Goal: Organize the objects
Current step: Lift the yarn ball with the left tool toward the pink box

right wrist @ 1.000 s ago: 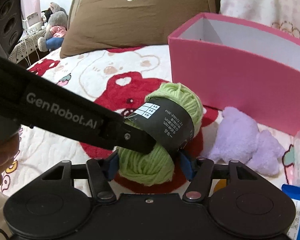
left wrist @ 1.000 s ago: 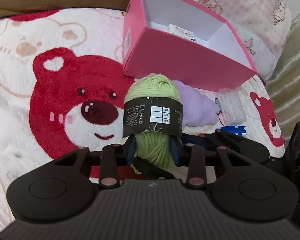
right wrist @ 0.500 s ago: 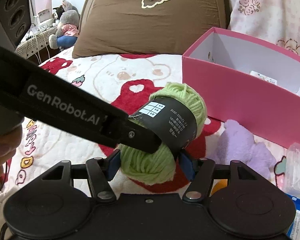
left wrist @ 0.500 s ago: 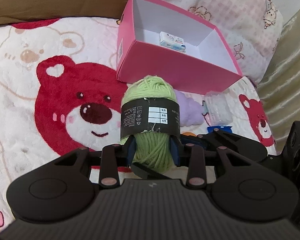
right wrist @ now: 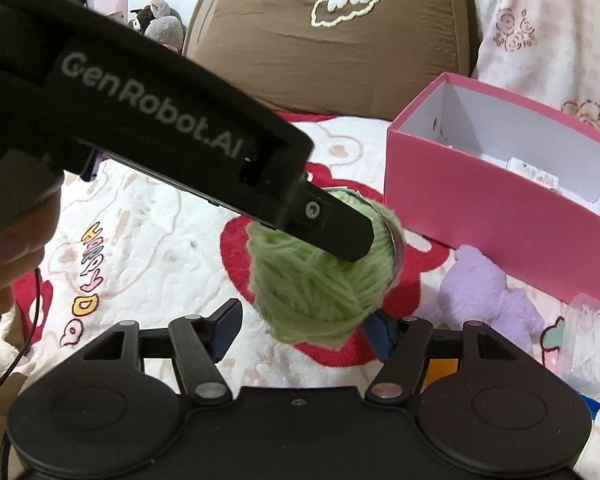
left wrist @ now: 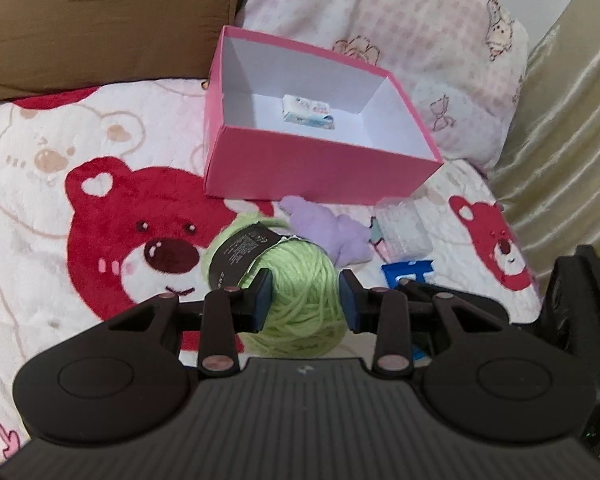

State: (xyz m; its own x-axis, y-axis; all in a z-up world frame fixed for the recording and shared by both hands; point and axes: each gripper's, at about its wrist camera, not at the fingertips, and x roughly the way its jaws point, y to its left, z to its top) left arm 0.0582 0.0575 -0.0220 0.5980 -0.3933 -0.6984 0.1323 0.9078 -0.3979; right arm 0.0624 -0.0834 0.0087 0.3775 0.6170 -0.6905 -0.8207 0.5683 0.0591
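One fuzzy round green yarn ball [left wrist: 300, 304] between left gripper [left wrist: 305, 300] fingers [left wrist: 262, 294].

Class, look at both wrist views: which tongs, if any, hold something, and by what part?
The left tongs pinch the green yarn ball across its bare end, beside the black label. The right tongs have just opened, holding nothing.

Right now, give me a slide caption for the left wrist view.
Left gripper holds a green yarn ball above the bear blanket, facing the open pink box.
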